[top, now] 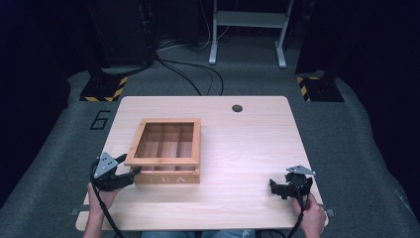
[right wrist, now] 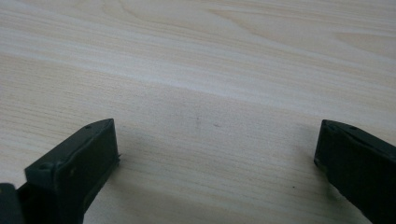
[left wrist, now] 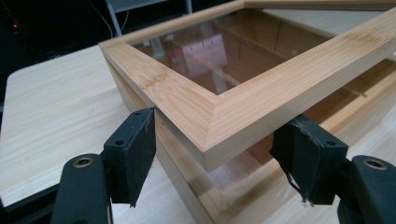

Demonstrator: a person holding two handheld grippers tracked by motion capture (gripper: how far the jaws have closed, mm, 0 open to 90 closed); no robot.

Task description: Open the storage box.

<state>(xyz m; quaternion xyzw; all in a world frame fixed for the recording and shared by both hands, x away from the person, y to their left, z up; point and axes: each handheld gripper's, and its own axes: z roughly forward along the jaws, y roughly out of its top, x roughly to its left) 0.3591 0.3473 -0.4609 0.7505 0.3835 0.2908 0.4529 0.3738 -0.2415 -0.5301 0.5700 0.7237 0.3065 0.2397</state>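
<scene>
- We've got the left gripper (top: 130,166) jaws spread wide around the near-left corner of the wooden tea box (top: 167,150) lid, not clamped
- Our right gripper (top: 278,186) hangs released over the bare table (top: 247,144), well apart from the box

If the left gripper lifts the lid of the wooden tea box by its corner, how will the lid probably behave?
The lid looks stiff: a solid wooden frame that should not bend. Its middle is a clear pane, probably fragile, so dropping it seems risky. It already stands raised above the box, so it likely swings up rather than lifting free. The left gripper straddles the corner, jaws open.
</scene>
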